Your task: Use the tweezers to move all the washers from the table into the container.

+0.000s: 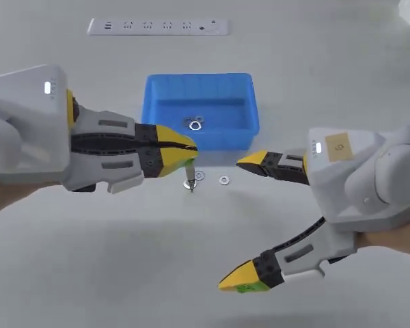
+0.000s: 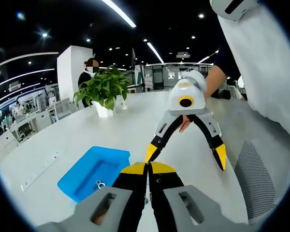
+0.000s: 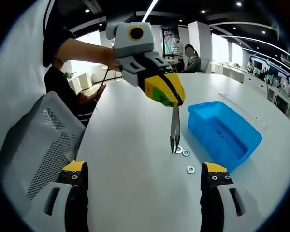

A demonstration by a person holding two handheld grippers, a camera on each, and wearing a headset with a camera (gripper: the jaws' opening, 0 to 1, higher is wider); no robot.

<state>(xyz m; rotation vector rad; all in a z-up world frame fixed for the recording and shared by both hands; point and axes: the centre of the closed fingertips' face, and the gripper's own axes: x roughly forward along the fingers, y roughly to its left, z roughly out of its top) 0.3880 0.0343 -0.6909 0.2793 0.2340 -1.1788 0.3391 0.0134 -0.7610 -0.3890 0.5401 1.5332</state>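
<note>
A tan sticker (image 1: pixel 339 146) on the right gripper (image 1: pixel 231 222), lower right, carries one digit, possibly a 5. Its jaws stand wide apart, holding nothing. The left gripper (image 1: pixel 190 154), centre left, is clamped on tweezers (image 1: pixel 190 175), tips down at a washer (image 3: pixel 179 150). Two more washers (image 1: pixel 224 180) lie just beside it, below the blue container (image 1: pixel 157 102).

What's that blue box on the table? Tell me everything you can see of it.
The container is a bright blue, open-topped rectangular tray, plastic by its look, with low walls and a rim around the top. It sits upright and flat on the white table. A few metal washers lie on its floor near the front wall. Nothing grips it. Loose washers lie on the table just in front, apart from it.
</note>
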